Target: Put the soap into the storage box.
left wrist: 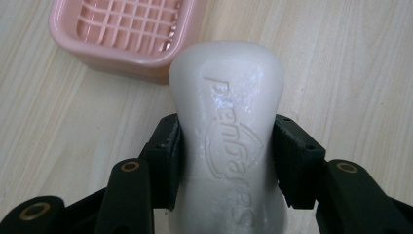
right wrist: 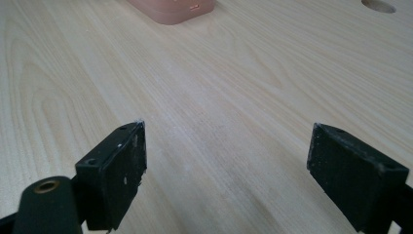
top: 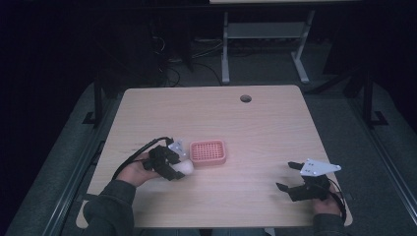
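A white bar of soap (left wrist: 229,141) with embossed lettering sits between the black pads of my left gripper (left wrist: 226,161), which is shut on it. From above, that left gripper (top: 178,168) holds the soap (top: 186,167) just left of a pink soap dish (top: 208,152) with a grid insert. In the left gripper view the dish (left wrist: 122,34) lies right beyond the soap's far end. My right gripper (top: 287,176) rests near the table's front right, open with nothing between its fingers. Its own view shows the right gripper (right wrist: 226,170) wide apart over bare wood, the dish (right wrist: 170,9) far off.
The light wooden table (top: 246,128) has a round cable hole (top: 245,98) near its far edge, also visible as a hole (right wrist: 377,6) in the right gripper view. Dark floor, cables and a white desk frame (top: 225,44) lie beyond the table.
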Tool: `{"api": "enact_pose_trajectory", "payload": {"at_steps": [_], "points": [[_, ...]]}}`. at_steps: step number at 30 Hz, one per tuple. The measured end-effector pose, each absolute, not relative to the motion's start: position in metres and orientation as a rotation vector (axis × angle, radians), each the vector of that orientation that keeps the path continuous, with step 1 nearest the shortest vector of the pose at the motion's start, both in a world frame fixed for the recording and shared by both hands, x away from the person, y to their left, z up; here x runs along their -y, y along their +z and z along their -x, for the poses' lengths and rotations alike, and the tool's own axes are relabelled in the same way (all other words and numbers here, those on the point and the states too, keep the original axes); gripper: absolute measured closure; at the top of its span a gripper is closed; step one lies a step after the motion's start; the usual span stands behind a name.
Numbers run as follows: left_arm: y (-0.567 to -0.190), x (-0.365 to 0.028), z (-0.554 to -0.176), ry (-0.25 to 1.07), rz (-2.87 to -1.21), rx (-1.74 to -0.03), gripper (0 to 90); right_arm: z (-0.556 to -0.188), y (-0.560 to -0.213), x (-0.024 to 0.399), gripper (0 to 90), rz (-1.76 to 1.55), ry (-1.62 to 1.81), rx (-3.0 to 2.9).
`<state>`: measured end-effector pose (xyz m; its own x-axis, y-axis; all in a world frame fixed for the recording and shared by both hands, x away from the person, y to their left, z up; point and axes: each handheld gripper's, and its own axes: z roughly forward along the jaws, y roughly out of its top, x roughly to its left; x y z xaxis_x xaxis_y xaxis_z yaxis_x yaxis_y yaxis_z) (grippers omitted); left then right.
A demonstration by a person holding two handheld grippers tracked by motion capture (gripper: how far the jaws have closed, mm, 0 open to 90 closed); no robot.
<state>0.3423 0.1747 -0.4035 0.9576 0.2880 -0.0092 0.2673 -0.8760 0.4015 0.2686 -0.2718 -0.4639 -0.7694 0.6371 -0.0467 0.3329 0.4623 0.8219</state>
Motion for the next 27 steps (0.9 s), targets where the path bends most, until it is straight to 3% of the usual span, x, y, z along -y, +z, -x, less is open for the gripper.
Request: {"api": "enact_pose_trajectory", "payload": {"at_steps": [27], "points": [[-0.390, -0.142, -0.366, 0.075, -2.720, -0.327, 49.4, -0.268, -0.462, 0.272, 13.7, -0.816, 1.242, -2.352]]}}
